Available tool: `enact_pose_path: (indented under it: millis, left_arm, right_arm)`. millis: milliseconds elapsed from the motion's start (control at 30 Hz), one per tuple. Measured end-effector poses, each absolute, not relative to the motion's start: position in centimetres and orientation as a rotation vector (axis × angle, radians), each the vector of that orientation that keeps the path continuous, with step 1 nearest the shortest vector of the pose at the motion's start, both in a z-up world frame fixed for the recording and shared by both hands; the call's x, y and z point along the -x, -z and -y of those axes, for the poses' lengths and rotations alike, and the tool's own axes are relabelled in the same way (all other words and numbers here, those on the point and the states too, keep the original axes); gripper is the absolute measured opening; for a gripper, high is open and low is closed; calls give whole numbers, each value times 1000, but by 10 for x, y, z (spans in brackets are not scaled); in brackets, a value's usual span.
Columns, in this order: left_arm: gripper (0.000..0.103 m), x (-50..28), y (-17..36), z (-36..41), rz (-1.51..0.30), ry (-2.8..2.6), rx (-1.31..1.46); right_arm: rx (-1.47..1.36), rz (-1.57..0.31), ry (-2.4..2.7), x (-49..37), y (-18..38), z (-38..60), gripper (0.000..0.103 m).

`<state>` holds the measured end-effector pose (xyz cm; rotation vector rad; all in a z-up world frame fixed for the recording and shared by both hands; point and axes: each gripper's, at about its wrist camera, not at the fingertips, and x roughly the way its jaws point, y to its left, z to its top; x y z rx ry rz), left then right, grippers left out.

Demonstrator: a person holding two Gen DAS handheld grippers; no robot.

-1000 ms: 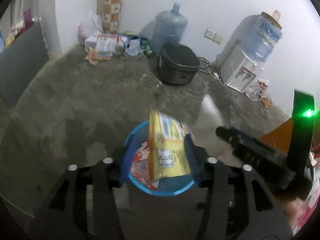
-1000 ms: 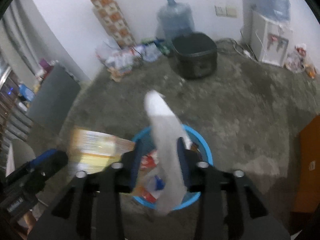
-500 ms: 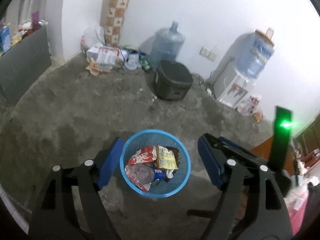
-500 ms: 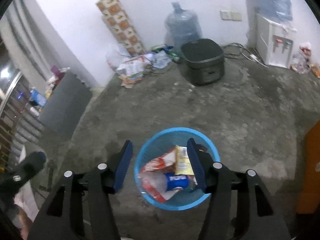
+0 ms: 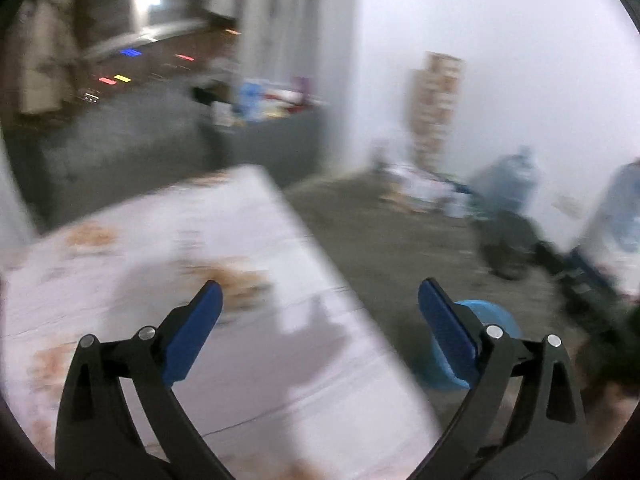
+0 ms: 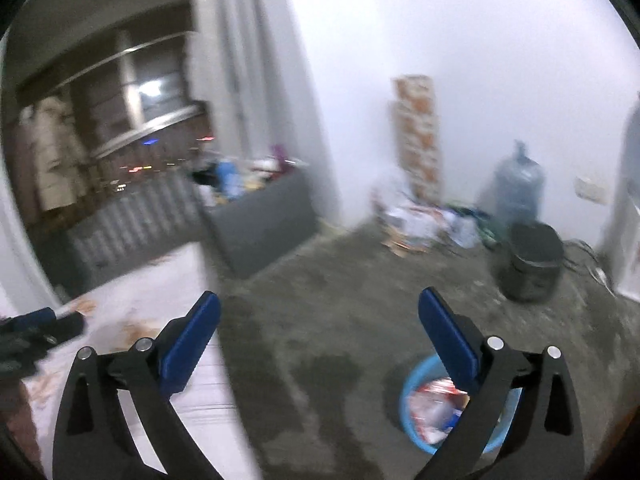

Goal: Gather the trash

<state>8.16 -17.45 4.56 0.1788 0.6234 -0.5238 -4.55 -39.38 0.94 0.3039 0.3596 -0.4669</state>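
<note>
Both views are blurred by motion. The blue trash basket (image 6: pixel 412 424) stands on the concrete floor, low right in the right wrist view, with several wrappers (image 6: pixel 434 412) inside, partly behind my right finger. It also shows in the left wrist view (image 5: pixel 490 316), behind the right finger. My left gripper (image 5: pixel 320 322) is open and empty over a white table (image 5: pixel 200 280) with an orange pattern. My right gripper (image 6: pixel 320 326) is open and empty, above the table's edge (image 6: pixel 200 380) and the floor. The left gripper's body (image 6: pixel 36 330) shows at the far left.
A dark round bin (image 6: pixel 530 258), a water jug (image 6: pixel 518 188), a patterned carton stack (image 6: pixel 416 136) and a litter pile (image 6: pixel 416 224) stand along the far wall. A grey cabinet (image 6: pixel 260 224) with clutter on top stands by the pillar. A window is at the left.
Both grippers dropped their trash into the basket, opened, then swung up and left away from it towards the white table. The basket now sits low right.
</note>
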Motion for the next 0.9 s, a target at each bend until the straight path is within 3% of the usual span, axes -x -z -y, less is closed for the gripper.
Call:
enact_pose_path:
  millis: [233,433,633,900]
  left_arm:
    - [94,-43,-43,109,-576,381,-213]
    - [94,-31,-10,76,-694,302,-171]
    - [94,-27,5,68,-761,266,-161]
    - [94,-17,-1,83,-733,284,-198]
  right_arm:
    - [-123,-395,399,41,-47,297,97]
    - [-96,-527,452,68,-26,246,97]
    - [-83,-708,481,85,18,236,97]
    - [-41,-703,507,87,16,251,97]
